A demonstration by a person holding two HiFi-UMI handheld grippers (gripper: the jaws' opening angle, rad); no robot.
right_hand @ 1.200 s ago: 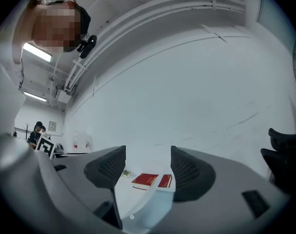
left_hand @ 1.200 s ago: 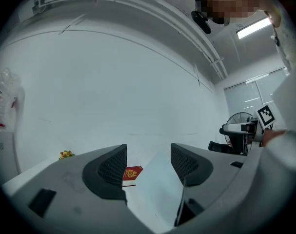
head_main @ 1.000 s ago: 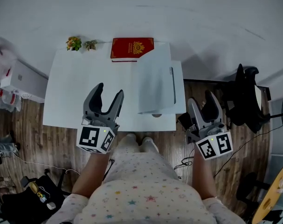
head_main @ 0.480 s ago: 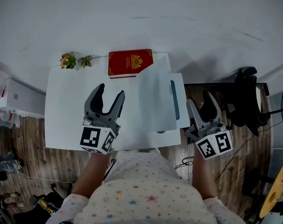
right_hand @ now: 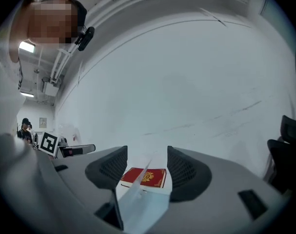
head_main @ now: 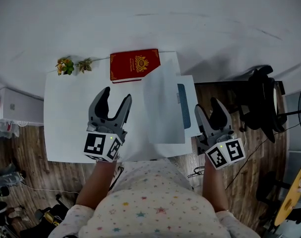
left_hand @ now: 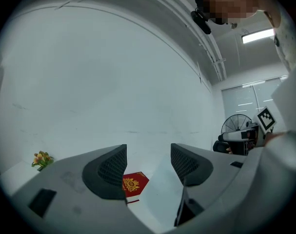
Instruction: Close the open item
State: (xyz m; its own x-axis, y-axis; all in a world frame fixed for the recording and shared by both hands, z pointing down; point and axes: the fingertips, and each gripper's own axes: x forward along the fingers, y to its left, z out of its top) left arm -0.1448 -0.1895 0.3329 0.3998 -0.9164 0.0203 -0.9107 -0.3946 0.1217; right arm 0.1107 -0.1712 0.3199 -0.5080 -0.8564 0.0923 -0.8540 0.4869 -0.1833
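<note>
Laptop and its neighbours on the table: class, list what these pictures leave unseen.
1. Laptop screen and keyboard: head view, its raised lid covers all but a dark strip.
2. Laptop's near end: left gripper view, hidden behind the body of the left gripper.
3. Red book cover print: too small in every view.
4. Flowers: head view, too small to tell whether real.

Counter (head_main: 71, 108) is showing a smooth matt white top, laptop (head_main: 162, 108) a pale matt shell, book (head_main: 134, 65) a red gilt-stamped cover, floor (head_main: 21, 152) grained wooden planks.
</note>
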